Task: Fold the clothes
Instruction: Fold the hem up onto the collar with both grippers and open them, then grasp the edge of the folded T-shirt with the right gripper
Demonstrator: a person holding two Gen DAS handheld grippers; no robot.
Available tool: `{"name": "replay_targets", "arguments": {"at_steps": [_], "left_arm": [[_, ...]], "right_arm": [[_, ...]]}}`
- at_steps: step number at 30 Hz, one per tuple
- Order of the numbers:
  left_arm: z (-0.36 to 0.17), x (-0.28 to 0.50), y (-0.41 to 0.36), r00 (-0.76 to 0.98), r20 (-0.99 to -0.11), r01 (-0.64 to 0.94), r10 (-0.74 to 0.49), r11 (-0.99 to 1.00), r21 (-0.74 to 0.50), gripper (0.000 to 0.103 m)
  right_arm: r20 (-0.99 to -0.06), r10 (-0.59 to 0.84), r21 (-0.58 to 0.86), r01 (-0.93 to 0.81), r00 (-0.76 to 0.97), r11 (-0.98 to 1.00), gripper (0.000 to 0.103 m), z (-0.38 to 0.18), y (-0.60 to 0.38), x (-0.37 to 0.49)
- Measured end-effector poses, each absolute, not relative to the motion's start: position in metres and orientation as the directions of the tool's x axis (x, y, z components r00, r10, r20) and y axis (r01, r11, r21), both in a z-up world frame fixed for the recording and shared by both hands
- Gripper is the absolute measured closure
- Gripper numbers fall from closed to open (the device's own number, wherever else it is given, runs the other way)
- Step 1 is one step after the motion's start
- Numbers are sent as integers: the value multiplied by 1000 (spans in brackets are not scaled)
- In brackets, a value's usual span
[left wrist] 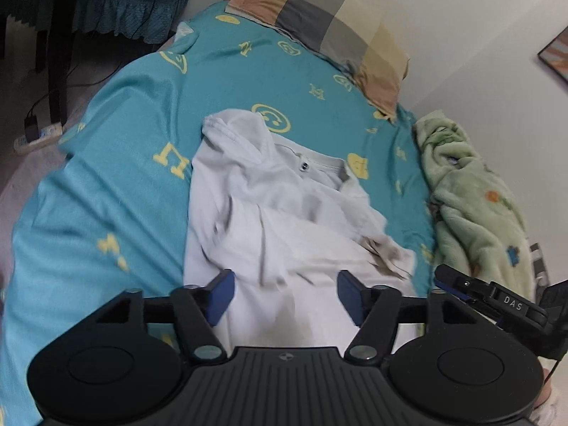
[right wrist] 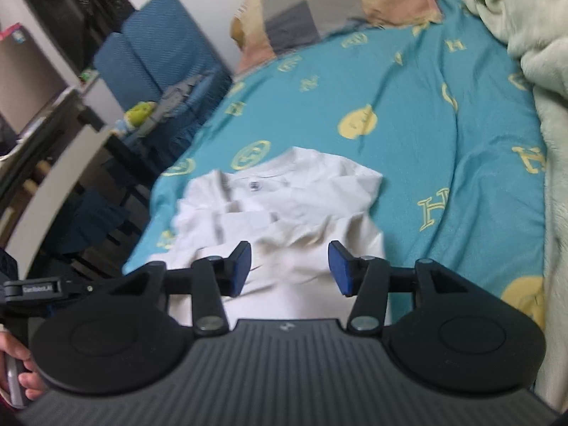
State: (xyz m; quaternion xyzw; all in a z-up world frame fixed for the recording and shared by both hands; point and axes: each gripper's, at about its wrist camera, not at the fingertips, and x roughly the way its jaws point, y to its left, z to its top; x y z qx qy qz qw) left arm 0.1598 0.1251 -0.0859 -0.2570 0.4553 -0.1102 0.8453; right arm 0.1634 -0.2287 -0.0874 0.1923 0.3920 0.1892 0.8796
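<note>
White shirt (left wrist: 284, 213) between green blanket (left wrist: 472, 206) and plaid pillow (left wrist: 330, 25), on teal bedsheet (left wrist: 106, 184).

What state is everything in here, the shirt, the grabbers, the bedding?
Shirt: crumpled, partly folded, on the bed.
Left gripper: jaws open, empty, over the shirt.
Right gripper: jaws open, empty, over the shirt.
Blanket: bunched up beside the shirt.
Pillow: lying at the bed's head.

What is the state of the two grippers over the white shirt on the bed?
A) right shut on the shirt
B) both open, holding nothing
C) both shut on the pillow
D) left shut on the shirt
B: the left gripper and right gripper show spread blue-padded fingers above the crumpled white cotton shirt, with nothing between them.
</note>
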Motion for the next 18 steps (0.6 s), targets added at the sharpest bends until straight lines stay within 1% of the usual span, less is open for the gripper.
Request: {"name": "replay_targets", "arguments": {"at_steps": [3, 5, 8, 11, 15, 18], "left_arm": [[-78, 123, 120, 561, -692, -86, -454, 800, -594, 24], [-83, 101, 116, 547, -681, -132, -487, 753, -645, 23], [-106, 74, 106, 496, -696, -217, -519, 702, -678, 23], [-134, 59, 104, 442, -713, -315, -544, 650, -691, 23], [-163, 54, 111, 423, -713, -440, -559, 562, -701, 23], [-174, 56, 113, 452, -703, -463, -550, 529, -711, 23]], "right_arm": [[-610, 511, 526, -173, 606, 833, 52, -76, -231, 128], [-613, 528, 563, -144, 588, 814, 51, -77, -235, 103], [-617, 549, 618, -85, 564, 781, 51, -85, -245, 68], [-633, 567, 668, 0, 527, 745, 51, -104, -254, 45], [-634, 612, 738, 134, 472, 661, 51, -138, -263, 33], [-612, 653, 784, 233, 446, 575, 51, -164, -268, 32]]}}
